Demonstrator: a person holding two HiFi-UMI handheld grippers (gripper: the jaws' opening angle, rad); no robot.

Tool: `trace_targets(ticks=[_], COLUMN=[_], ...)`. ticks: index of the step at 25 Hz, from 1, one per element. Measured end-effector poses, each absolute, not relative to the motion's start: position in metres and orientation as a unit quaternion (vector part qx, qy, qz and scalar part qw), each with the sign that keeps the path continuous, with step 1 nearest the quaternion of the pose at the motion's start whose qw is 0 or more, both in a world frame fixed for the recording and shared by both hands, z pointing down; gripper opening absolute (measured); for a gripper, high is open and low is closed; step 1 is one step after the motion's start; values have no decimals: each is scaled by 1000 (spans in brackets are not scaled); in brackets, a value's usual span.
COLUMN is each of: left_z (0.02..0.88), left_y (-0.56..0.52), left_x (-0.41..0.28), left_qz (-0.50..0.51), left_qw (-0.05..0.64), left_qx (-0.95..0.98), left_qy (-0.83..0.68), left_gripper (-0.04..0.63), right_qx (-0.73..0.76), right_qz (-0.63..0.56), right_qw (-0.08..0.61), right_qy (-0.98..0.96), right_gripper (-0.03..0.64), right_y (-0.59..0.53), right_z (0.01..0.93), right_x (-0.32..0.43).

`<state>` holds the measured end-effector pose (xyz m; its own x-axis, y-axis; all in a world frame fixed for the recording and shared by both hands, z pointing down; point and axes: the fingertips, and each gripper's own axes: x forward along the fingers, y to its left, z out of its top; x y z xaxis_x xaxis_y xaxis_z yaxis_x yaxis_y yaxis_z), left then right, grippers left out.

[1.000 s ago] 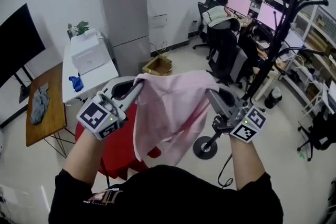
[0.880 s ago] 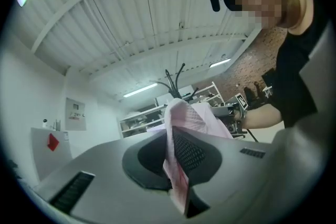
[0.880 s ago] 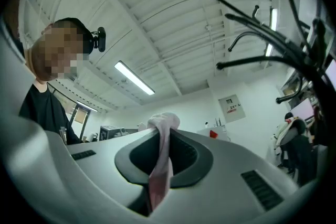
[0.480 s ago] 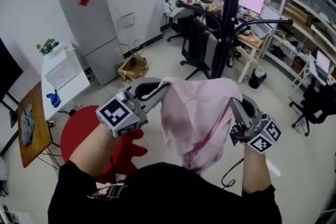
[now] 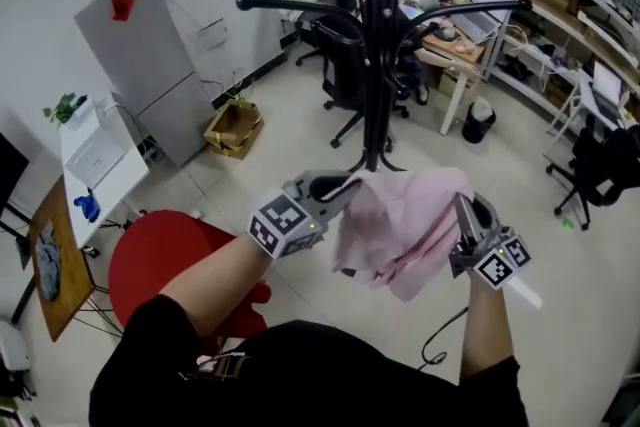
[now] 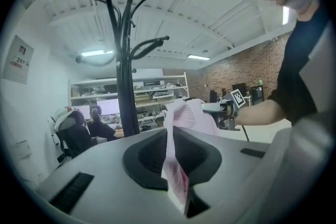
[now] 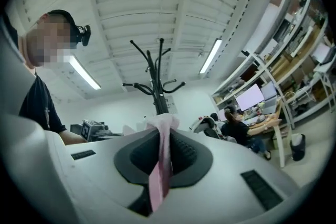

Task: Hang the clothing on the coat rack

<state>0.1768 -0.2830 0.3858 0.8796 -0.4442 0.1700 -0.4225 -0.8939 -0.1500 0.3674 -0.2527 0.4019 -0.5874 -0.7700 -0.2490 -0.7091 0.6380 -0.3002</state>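
My left tongs (image 5: 347, 187) and right tongs (image 5: 463, 206) each pinch the pink garment (image 5: 405, 227), which hangs between them near the coat rack (image 5: 373, 45). I should raise it over a hook arm (image 5: 290, 3), then drape it.

In my head view the coat rack (image 5: 375, 45) is cut off by the top edge, and I cannot see its base, hidden behind the pink garment (image 5: 405, 230).

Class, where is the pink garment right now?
In the head view, the pink garment hangs mid-frame, held by the left gripper and right gripper, close to the black coat rack.
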Motion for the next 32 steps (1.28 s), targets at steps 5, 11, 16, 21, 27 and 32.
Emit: trace_targets(ticks=[5, 11, 16, 21, 27, 32], left_z=[426, 479, 489, 503, 522, 554], left_y=[-327, -378, -387, -371, -351, -343], left_x=[191, 174, 179, 187, 201, 219], left_qz=[-117, -130, -158, -231, -295, -309], left_qw=[28, -28, 0, 85, 167, 121], left_qx=[-961, -942, -933, -917, -891, -899], left_qy=[248, 308, 323, 314, 303, 287], left_gripper=[18, 18, 18, 18, 18, 18], right_qx=[-459, -498, -511, -502, -498, -498], right_qz=[-109, -128, -147, -168, -190, -196], right_qw=[152, 64, -12, -50, -47, -53], right_qy=[868, 855, 847, 847, 845, 843], right_gripper=[15, 15, 17, 17, 18, 18], right_y=[-310, -384, -421, -416, -395, -386], right_z=[442, 482, 535, 578, 609, 616], right_x=[397, 385, 376, 355, 352, 352])
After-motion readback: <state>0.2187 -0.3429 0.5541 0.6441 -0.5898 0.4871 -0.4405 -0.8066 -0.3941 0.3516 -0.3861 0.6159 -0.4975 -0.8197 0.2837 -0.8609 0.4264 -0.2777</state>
